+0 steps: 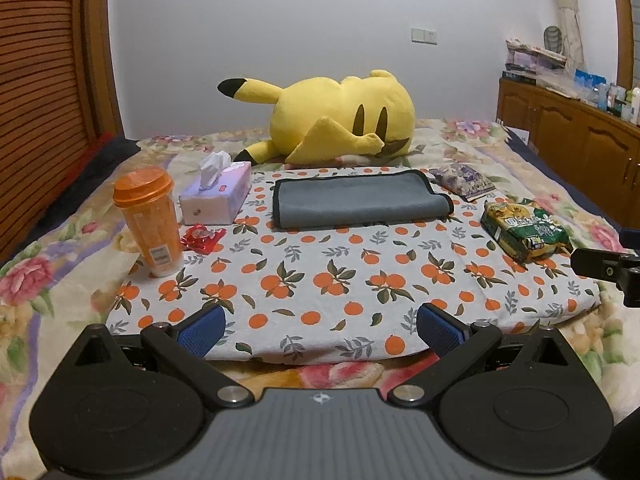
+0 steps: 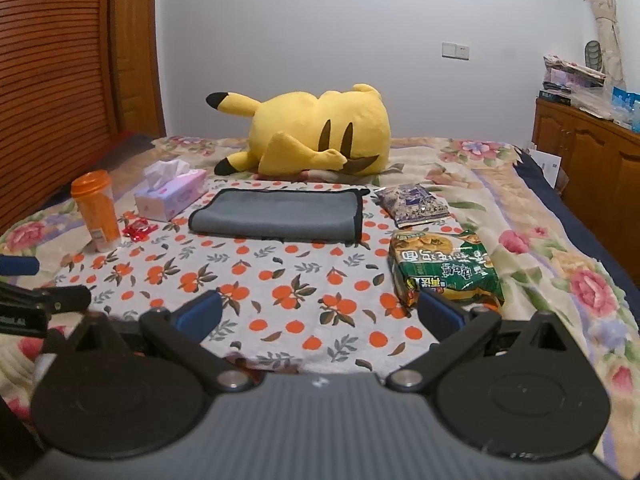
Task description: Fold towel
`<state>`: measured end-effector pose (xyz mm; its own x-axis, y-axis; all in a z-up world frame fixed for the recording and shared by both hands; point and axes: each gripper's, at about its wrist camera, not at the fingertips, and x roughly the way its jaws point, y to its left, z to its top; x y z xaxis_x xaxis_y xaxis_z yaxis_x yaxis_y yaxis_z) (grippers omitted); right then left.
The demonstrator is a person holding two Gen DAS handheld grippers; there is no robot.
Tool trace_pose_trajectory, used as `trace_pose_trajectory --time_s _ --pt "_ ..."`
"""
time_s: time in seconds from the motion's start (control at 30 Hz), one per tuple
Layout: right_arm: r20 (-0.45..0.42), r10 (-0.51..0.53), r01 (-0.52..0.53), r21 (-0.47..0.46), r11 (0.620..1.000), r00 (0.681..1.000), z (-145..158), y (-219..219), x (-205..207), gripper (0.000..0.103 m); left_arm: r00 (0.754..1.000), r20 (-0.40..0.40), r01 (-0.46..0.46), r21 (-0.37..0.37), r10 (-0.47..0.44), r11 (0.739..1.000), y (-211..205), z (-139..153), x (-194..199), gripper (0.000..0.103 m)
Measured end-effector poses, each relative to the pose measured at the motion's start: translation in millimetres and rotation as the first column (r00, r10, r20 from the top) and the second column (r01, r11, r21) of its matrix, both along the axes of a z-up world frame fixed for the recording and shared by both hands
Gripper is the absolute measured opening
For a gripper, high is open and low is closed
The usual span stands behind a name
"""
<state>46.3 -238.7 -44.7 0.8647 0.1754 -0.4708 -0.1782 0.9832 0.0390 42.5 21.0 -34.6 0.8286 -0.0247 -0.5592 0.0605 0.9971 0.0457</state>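
A grey towel [image 1: 356, 202] with black trim lies folded flat at the far side of an orange-print cloth [image 1: 320, 280] on the bed. It also shows in the right wrist view [image 2: 280, 216]. My left gripper [image 1: 320, 330] is open and empty, low over the cloth's near edge, well short of the towel. My right gripper [image 2: 320, 314] is open and empty, also over the near part of the cloth [image 2: 280, 300]. The right gripper's side shows at the right edge of the left wrist view [image 1: 612, 270].
An orange bottle [image 1: 150, 222], a tissue box [image 1: 216, 198] and a red wrapper [image 1: 202, 236] stand left of the towel. A purple snack bag [image 1: 464, 180] and a green noodle pack [image 1: 524, 230] lie to its right. A yellow plush toy [image 1: 340, 120] lies behind. Wooden cabinets [image 1: 580, 148] stand at the right.
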Motion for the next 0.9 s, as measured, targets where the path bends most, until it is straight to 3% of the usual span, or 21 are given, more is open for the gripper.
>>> trace_pose_trajectory --time_s 0.2,0.9 --pt "-0.005 -0.025 0.025 0.007 1.000 1.000 -2.2 -2.4 1.4 0.103 0.999 0.032 -0.008 0.004 0.008 1.000 -0.4 4.3 -4.6 0.103" --pt "0.111 -0.035 0.031 0.036 0.999 0.993 7.1 -5.8 -9.2 0.103 0.987 0.162 -0.003 0.013 0.000 1.000 -3.0 15.7 -17.1 0.103"
